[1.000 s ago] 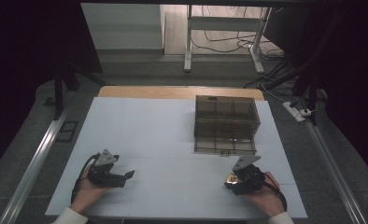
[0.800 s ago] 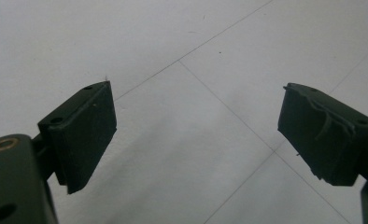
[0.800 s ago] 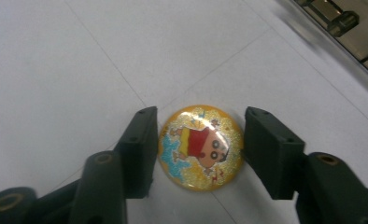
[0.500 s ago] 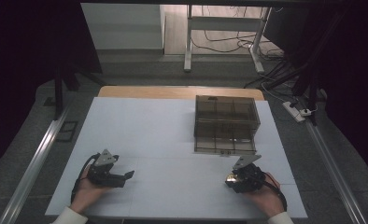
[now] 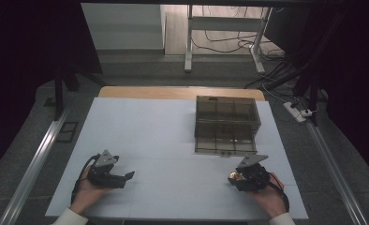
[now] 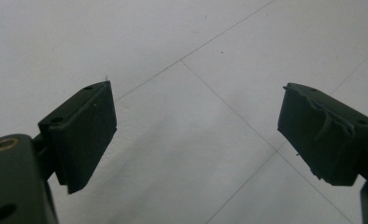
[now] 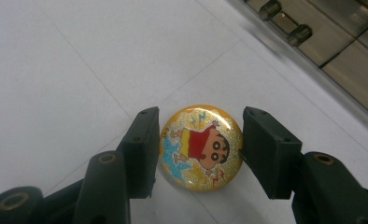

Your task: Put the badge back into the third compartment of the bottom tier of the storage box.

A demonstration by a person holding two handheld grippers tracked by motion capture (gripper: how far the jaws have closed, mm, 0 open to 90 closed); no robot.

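The right gripper has just closed its jaws on a round yellow cartoon badge, one pad pressing each side, low over the white table near a smoky plastic box. The left gripper rests with jaws wide apart over bare table.

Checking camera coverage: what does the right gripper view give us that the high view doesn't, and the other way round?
Right gripper view: the round badge in detail, a cartoon figure on glittery yellow, pinched at its edges by the right gripper, plus two knobs on the box front. High view: the whole smoky clear compartment box, the open left gripper, both hands, floor and cables. Shared: the white table, the badge as a small gold spot, the box's front edge.
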